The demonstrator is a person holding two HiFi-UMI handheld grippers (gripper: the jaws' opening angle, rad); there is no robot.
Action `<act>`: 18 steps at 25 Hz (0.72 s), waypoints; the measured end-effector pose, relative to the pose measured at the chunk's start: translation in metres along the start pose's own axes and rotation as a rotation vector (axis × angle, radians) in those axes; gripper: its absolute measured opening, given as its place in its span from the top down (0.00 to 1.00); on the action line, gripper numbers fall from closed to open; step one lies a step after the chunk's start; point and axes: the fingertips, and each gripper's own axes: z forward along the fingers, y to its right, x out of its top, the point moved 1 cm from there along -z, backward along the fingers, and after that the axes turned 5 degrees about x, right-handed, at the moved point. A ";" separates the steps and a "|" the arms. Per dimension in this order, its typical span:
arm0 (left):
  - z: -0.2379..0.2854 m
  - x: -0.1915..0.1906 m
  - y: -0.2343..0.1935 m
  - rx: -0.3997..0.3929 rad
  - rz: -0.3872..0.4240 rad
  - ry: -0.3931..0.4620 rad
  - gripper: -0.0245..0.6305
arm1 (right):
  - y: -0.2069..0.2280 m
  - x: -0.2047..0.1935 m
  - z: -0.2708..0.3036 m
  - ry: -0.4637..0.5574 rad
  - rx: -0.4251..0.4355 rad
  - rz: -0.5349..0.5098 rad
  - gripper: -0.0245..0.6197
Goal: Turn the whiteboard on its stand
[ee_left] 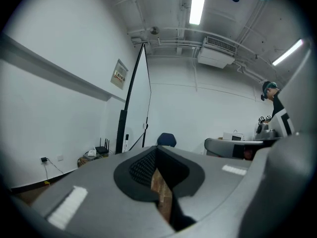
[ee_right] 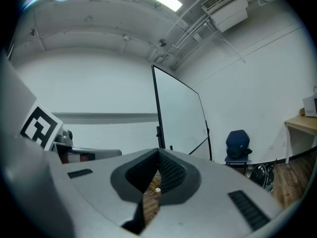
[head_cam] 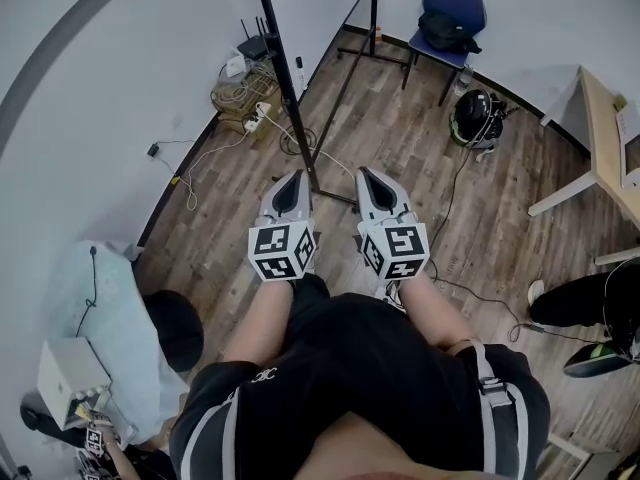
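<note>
Standing: you face the whiteboard [head_cam: 283,73] nearly edge-on. Its black near upright rises from the wood floor [head_cam: 420,158] ahead of you, between your two tools as the head view shows it.
Board: it is upright on its stand [head_cam: 345,83], close to the white wall [head_cam: 110,98]. The right gripper view shows its white face at a slant, well ahead of the jaws.
Left tool [head_cam: 292,180]: the jaws are pressed together with nothing between them. You hold it roughly level, left of the upright and not touching it.
Right tool [head_cam: 368,176]: the jaws look pressed together too and hold nothing. You hold it level, right of the upright and clear of the frame.
Done: nothing of the turn shows so far. Neither tool has any contact with the board or the stand.
Left: you have to close in on the frame, push or pinch an edge, and swing the board round on the stand.
Progress: by my reading you are at the very start, on the approach.
Watch: cables [head_cam: 250,118] lie on the floor by the wall, near the stand's foot.
</note>
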 end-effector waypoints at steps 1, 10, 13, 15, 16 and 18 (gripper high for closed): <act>0.006 0.001 -0.002 -0.003 -0.002 0.003 0.95 | 0.003 0.000 0.004 -0.001 -0.006 -0.006 0.95; 0.063 0.009 -0.047 -0.031 -0.024 -0.026 0.95 | 0.014 -0.001 0.078 -0.037 -0.029 0.000 0.95; 0.082 0.012 -0.072 -0.030 -0.035 -0.036 0.95 | 0.012 -0.002 0.110 -0.050 -0.033 -0.005 0.95; 0.095 0.015 -0.090 -0.031 -0.038 -0.048 0.95 | 0.013 -0.003 0.131 -0.063 -0.049 -0.009 0.95; 0.102 0.017 -0.098 -0.034 -0.040 -0.052 0.95 | 0.013 -0.003 0.141 -0.069 -0.059 -0.010 0.95; 0.114 0.023 -0.116 -0.044 -0.041 -0.054 0.95 | 0.011 -0.002 0.161 -0.076 -0.075 -0.012 0.95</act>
